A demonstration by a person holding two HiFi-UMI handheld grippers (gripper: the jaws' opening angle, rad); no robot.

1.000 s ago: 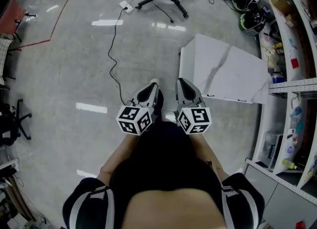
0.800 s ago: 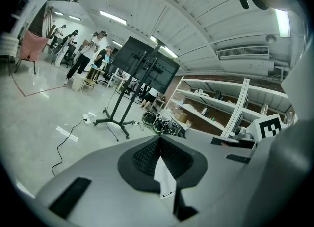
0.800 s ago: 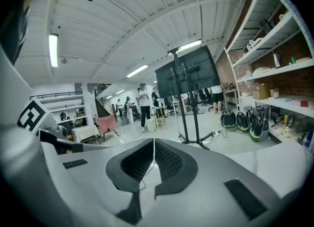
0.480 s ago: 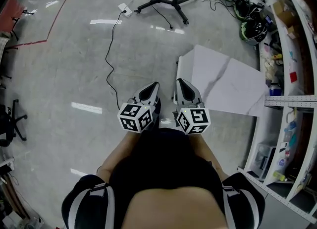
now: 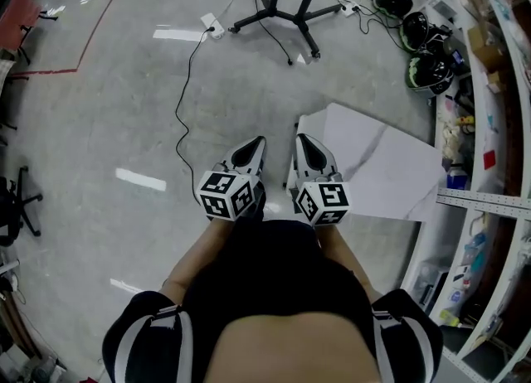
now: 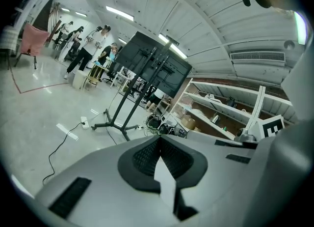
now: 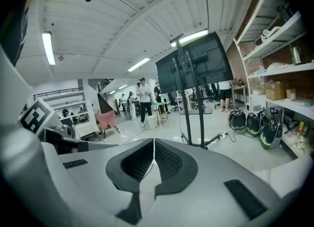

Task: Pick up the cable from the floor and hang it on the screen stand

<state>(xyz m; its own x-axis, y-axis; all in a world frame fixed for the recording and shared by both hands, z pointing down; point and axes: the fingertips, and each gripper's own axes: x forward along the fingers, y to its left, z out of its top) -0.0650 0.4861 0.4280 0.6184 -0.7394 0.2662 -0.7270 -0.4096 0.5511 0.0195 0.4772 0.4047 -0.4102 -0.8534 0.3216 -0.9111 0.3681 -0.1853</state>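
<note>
The person stands on the floor [image 5: 99, 232] with both tools held close to the tummy, side by side, pointing ahead. I think they are held like that because there is nothing to grab yet. The person has to get near the cable [image 5: 184, 99] first.

The cable lies loose on the floor in front. It is a thin black line that starts near the left hand-held gripper [image 5: 257, 143] and runs up to a white plug box [image 5: 211, 23] beside the screen stand [image 5: 278, 4]. Neither tool touches it.

The left hand-held gripper is closed tight, its two sides pressed together with nothing between them. The right hand-held gripper [image 5: 302, 139] is closed tight too and holds nothing. A big white sheet [image 5: 382, 162] lies on the floor to the right.
</note>
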